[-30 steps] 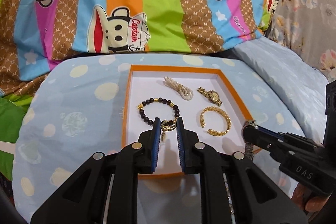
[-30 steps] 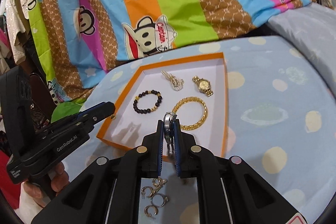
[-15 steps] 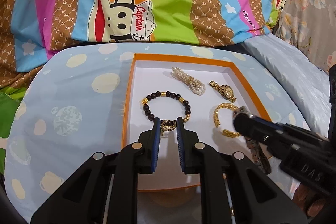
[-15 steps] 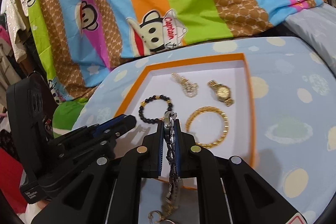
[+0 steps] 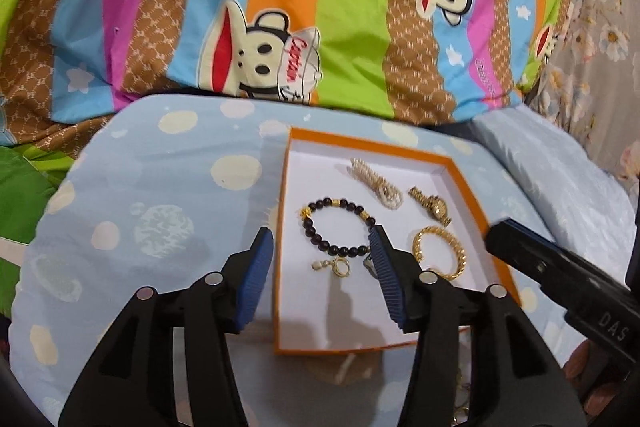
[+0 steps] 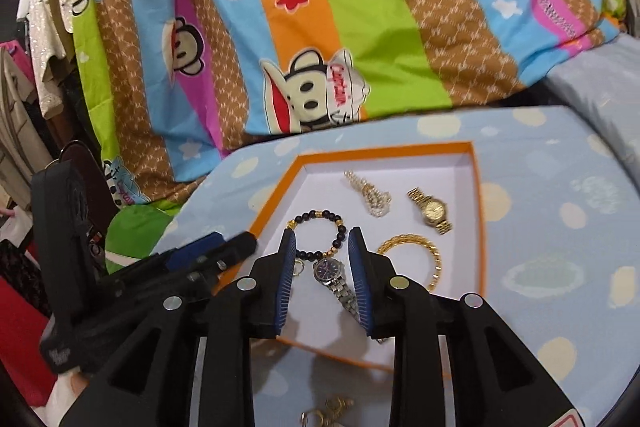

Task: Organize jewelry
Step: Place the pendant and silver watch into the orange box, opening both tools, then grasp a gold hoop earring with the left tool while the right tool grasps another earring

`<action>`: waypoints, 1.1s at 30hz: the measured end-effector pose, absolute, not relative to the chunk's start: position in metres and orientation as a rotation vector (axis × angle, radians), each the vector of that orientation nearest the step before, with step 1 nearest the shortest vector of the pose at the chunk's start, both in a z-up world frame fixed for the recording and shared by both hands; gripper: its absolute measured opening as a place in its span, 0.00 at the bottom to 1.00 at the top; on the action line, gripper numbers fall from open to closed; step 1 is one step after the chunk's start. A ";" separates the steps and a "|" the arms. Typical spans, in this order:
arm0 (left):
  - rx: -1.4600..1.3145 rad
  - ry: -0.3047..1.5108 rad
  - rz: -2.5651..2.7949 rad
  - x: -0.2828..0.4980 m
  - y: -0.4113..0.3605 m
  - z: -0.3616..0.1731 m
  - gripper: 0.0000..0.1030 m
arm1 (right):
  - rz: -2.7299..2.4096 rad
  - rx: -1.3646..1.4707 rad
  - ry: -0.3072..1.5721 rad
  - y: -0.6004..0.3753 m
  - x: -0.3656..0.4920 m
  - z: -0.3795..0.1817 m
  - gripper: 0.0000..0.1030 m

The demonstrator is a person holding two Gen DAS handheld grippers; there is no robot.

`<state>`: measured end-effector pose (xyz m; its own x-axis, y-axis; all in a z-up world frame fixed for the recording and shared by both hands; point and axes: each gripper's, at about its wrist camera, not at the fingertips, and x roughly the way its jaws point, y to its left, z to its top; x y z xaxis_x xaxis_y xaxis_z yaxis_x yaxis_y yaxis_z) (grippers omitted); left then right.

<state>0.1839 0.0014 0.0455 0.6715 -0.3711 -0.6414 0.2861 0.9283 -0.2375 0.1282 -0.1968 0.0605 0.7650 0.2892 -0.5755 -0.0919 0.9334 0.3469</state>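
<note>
An orange-rimmed white tray lies on the blue spotted cushion. In it lie a dark bead bracelet, a pearl piece, a gold watch, a gold chain bangle, a small gold earring with charm and a silver watch. My left gripper is open above the earring. My right gripper is open, with the silver watch lying between its fingers.
Loose gold earrings lie on the cushion in front of the tray. A striped monkey-print quilt rises behind. Clothes hang at the far left of the right wrist view.
Both grippers have opened. The left one let go of the gold earring and the right one let go of the silver watch; both pieces now lie in the tray.
</note>
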 end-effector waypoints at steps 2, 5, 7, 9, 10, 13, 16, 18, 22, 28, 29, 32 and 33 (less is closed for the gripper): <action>-0.131 0.726 -0.373 0.175 0.009 0.054 0.48 | 0.196 0.299 0.664 -0.199 0.108 0.064 0.28; -0.134 0.704 -0.379 0.154 0.022 0.063 0.56 | 0.161 0.266 0.679 -0.199 0.080 0.058 0.29; -0.136 0.703 -0.384 0.138 0.029 0.062 0.59 | 0.139 0.251 0.702 -0.198 0.064 0.047 0.29; -0.126 0.720 -0.387 0.122 0.034 0.055 0.59 | 0.133 0.255 0.731 -0.197 0.050 0.035 0.29; -0.118 0.733 -0.385 0.114 0.035 0.049 0.59 | 0.128 0.259 0.747 -0.197 0.046 0.029 0.29; -0.120 0.782 -0.388 0.098 0.038 0.034 0.59 | 0.110 0.256 0.784 -0.193 0.037 0.012 0.29; -0.113 0.825 -0.394 0.083 0.034 0.020 0.59 | 0.111 0.248 0.803 -0.187 0.031 0.006 0.29; -0.082 0.833 -0.391 0.075 0.029 0.014 0.59 | 0.113 0.242 0.799 -0.184 0.027 0.007 0.29; -0.047 0.848 -0.391 0.066 0.020 0.007 0.59 | 0.099 0.247 0.807 -0.185 0.027 0.005 0.29; -0.020 0.839 -0.387 0.064 0.017 0.005 0.61 | 0.067 0.249 0.838 -0.185 0.041 0.001 0.29; -0.025 0.842 -0.387 0.065 0.018 0.004 0.60 | 0.066 0.247 0.842 -0.184 0.044 0.000 0.29; -0.030 0.849 -0.386 0.066 0.018 0.004 0.61 | 0.069 0.231 0.869 -0.177 0.052 -0.003 0.27; -0.030 0.851 -0.387 0.067 0.018 0.004 0.60 | 0.067 0.223 0.878 -0.175 0.054 -0.004 0.25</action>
